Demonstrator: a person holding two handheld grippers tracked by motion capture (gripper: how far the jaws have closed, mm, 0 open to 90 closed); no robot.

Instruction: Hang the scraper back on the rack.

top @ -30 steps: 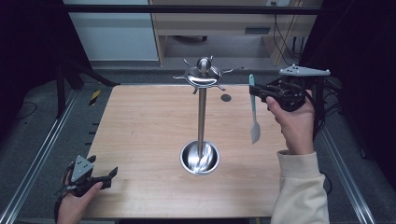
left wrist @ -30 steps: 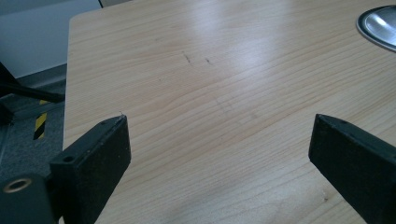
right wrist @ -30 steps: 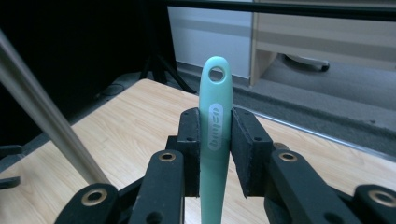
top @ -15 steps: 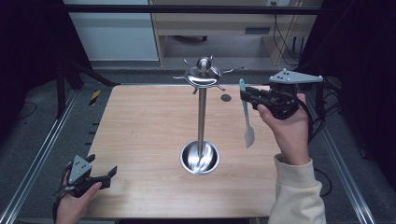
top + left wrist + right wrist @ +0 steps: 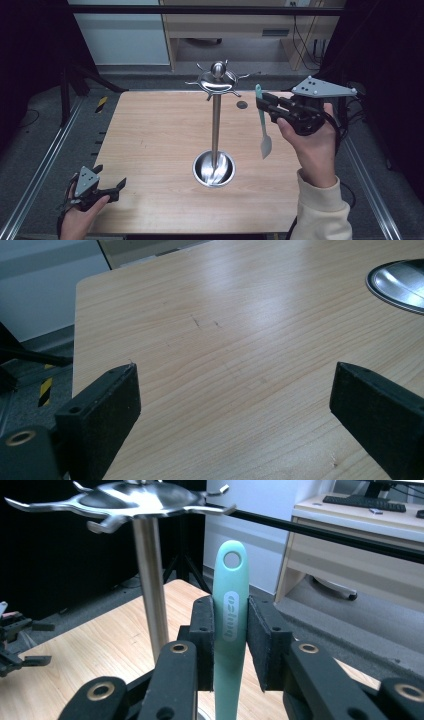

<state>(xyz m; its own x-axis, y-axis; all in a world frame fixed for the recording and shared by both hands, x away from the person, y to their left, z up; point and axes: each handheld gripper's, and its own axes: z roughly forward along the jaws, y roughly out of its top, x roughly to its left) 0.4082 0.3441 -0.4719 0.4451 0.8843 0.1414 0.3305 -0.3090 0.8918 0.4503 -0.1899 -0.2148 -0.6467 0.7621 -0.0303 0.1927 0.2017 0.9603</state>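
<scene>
Up above the right half of the table [image 5: 150, 130], off to the right of the stand's pole, I've got a mint green spatula [image 5: 261, 120] pinched in my right gripper [image 5: 265, 106], jaws clamped on the handle a bit below its top end. It hangs pretty much straight down, pale blade at the bottom, clear of the wood. From the right gripper view you can see the spatula [image 5: 230, 625] handle squeezed between the two black pads, with a round hanging hole at the tip and some raised lettering I can't read. The hole sits lower than the hooks and a little to the side of them. Just left of it is the metal stand [image 5: 216, 125]: a shiny pole rising from a round dished base near the middle of the table, topped with a disc that has curved hooks sticking out all around and a ball knob on top. Nothing's hanging on the hooks I can see. There's also a small dark round thing [image 5: 242, 105] on the wood behind the spatula, can't tell what it is. My left gripper [image 5: 107, 190] is way over at the near left corner, down low by the table edge, jaws spread wide apart with nothing between them but bare wood grain.
</scene>
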